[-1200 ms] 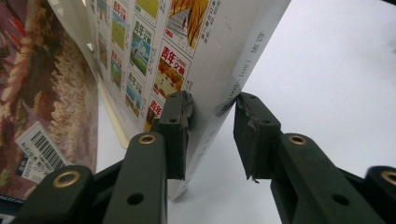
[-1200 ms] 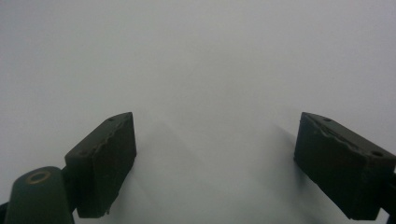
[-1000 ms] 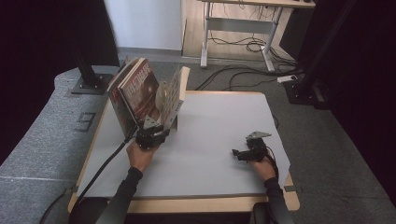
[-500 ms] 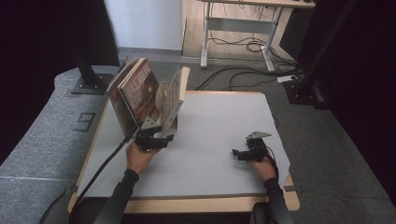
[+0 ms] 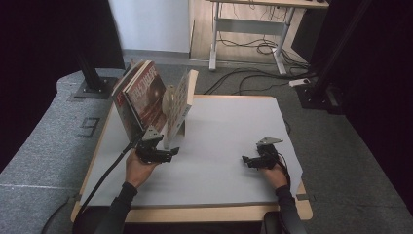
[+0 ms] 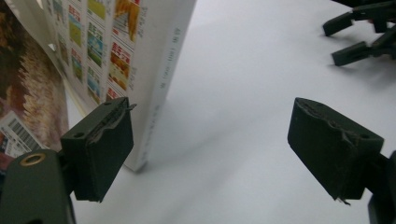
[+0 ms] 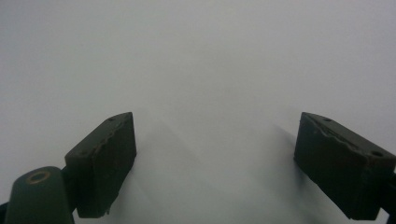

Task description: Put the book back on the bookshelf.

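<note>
- High view: we see the left gripper (image 5: 168, 152) drawn back a little from the white book (image 5: 179, 108), which it was up against a second ago; its jaws have just been opening and nothing is between them. The white book stands on its bottom edge near the table's (image 5: 234, 214) far left corner, long side up, leaning left toward the red book (image 5: 146, 95) propped beside it. The right gripper (image 5: 247, 160) rests on the white sheet (image 5: 224, 131) well apart from the books, where it was before, jaws apart and empty. A cable (image 5: 104, 173) trails from the left gripper over the table's near edge.
- Left gripper view: we look along wide-spread jaws with bare sheet (image 6: 243, 93) between them. The white book's (image 6: 159, 60) lower corner stands just beyond the left jaw, its cover of small coloured pictures turned left, the red book (image 6: 28, 93) behind it. The right gripper (image 6: 362, 35) shows at top right.
- Right gripper view: our jaws stand wide over plain white sheet (image 7: 210, 70).
</note>
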